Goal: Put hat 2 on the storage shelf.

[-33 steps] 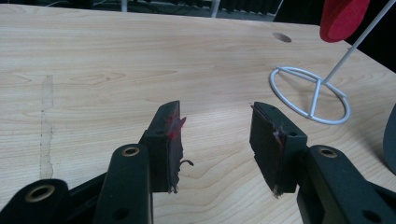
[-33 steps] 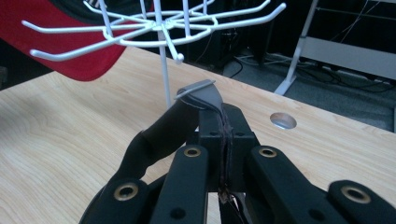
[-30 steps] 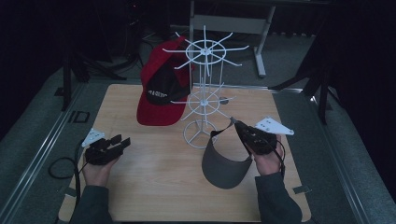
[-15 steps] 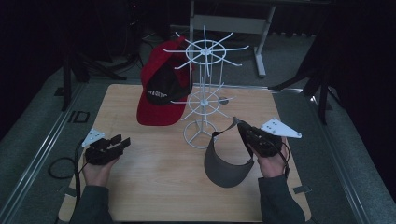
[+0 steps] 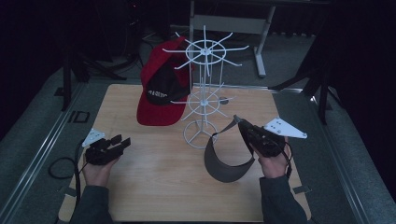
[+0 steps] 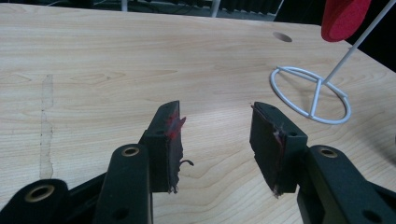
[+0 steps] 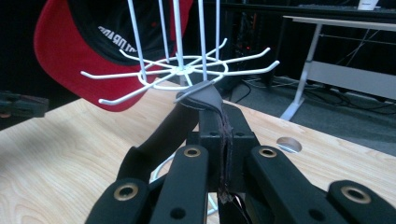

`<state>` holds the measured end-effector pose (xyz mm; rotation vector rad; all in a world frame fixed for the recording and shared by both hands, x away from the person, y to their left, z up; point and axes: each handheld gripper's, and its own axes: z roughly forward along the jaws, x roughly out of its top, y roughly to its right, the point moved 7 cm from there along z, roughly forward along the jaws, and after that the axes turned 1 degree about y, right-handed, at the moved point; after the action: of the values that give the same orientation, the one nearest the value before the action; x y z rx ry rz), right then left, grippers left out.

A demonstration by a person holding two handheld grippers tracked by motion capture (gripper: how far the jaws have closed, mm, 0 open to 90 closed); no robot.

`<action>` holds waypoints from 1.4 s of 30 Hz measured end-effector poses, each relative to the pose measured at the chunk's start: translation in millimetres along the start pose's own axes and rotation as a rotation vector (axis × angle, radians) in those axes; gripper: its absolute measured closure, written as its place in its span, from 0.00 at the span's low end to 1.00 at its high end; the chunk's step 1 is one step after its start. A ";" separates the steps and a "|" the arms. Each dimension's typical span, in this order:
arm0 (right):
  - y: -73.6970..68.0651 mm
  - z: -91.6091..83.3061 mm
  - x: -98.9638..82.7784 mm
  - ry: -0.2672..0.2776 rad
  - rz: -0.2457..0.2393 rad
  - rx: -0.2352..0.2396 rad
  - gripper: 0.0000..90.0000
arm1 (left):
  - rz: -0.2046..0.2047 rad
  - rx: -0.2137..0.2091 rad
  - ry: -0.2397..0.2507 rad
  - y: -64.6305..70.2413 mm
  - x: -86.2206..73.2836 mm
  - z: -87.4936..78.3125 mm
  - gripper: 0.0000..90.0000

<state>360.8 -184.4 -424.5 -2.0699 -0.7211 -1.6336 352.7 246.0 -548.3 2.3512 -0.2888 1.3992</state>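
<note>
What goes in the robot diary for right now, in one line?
left gripper: open, over table | right gripper: shut on grey visor beside white rack | red cap: on rack

The high view is dim and slightly soft, with a bluish cast. The pale wooden table [image 5: 154,177] is the one lit area, and the surroundings fall off to near black on the left, right and far sides. Shadows on it are faint and diffuse.

The left gripper view is brighter and warmer. The wood grain is sharp near the black jaws, which cast only weak shadows, while the white wire stand base [image 6: 310,95] at the right looks slightly soft.

In the right gripper view the near jaws blur at the bottom edge, the red cap [image 7: 70,60] is evenly lit, and the far background stays dark.
</note>
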 end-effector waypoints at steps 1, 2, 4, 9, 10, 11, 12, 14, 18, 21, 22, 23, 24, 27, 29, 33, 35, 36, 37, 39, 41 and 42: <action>0.0 0.0 0.0 0.000 0.000 0.000 0.98 | 0.000 0.000 0.000 0.0 0.0 0.0 0.60; -0.4 -0.4 1.2 0.004 -0.001 0.001 0.98 | 0.001 0.000 0.000 0.0 0.0 -0.1 0.60; -0.7 -0.8 1.6 0.004 0.002 0.002 0.98 | 0.000 0.000 0.000 0.2 0.0 0.0 0.60; -3.4 -3.4 9.0 0.019 -0.012 0.006 0.98 | -0.001 -0.001 -0.001 0.3 -0.3 0.8 0.60; -3.4 -3.4 9.0 0.019 -0.012 0.006 0.98 | -0.001 -0.001 -0.001 0.3 -0.3 0.8 0.60; -3.8 -3.7 10.0 0.022 -0.013 0.005 0.98 | -0.002 -0.001 0.000 0.3 -0.2 0.7 0.60; -4.6 -4.3 12.4 0.026 -0.014 0.005 0.98 | -0.001 -0.001 -0.001 0.2 -0.3 0.7 0.60; -4.8 -4.3 13.9 0.032 -0.014 0.008 0.98 | -0.001 -0.001 -0.001 -0.1 -0.4 0.6 0.60; -5.2 -4.4 16.0 0.035 -0.010 0.009 0.98 | -0.001 -0.001 0.000 -0.2 -0.2 0.2 0.60; -5.5 -4.6 17.8 0.039 -0.010 0.011 0.98 | -0.001 -0.001 0.000 -0.5 -0.2 0.1 0.60; -5.5 -4.6 17.8 0.039 -0.010 0.011 0.98 | -0.002 -0.001 0.000 -0.4 -0.2 0.1 0.60; -5.5 -4.9 19.3 0.043 -0.009 0.014 0.98 | -0.002 -0.001 0.001 -0.3 -0.2 0.3 0.60; -5.5 -4.9 19.3 0.043 -0.009 0.014 0.98 | -0.002 -0.002 0.000 -0.3 -0.3 0.4 0.60; -6.1 -5.1 21.4 0.049 -0.008 0.019 0.98 | -0.003 -0.001 0.000 -0.3 -0.4 0.4 0.60; -6.5 -5.1 22.5 0.051 -0.006 0.018 0.98 | -0.002 -0.001 0.000 -0.4 -0.4 0.4 0.60; -4.7 -3.6 26.4 0.063 0.006 0.019 0.98 | -0.003 -0.001 0.000 -0.4 -0.4 0.3 0.60; -3.9 -3.2 27.1 0.066 0.016 0.025 0.98 | -0.002 -0.001 0.000 -0.5 -0.4 0.2 0.60; -1.8 -2.8 28.2 0.071 0.031 0.024 0.98 | -0.003 -0.001 0.000 -0.5 -0.4 0.1 0.60; -1.8 -2.8 28.2 0.071 0.031 0.024 0.98 | -0.003 -0.001 0.000 -0.6 -0.4 0.1 0.60; -0.9 -3.5 29.2 0.077 0.046 0.031 0.98 | -0.004 0.000 -0.001 -1.0 -0.6 0.1 0.60; -1.2 -3.9 29.5 0.078 0.049 0.033 0.98 | -0.007 -0.002 0.000 -0.9 -0.6 0.2 0.60; -1.9 -4.6 30.4 0.082 0.048 0.038 0.98 | -0.006 -0.002 -0.001 -0.8 -0.6 0.2 0.60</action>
<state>361.7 -181.2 -394.0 -1.9663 -0.6647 -1.6547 352.8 246.6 -549.1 2.3493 -0.2827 1.3950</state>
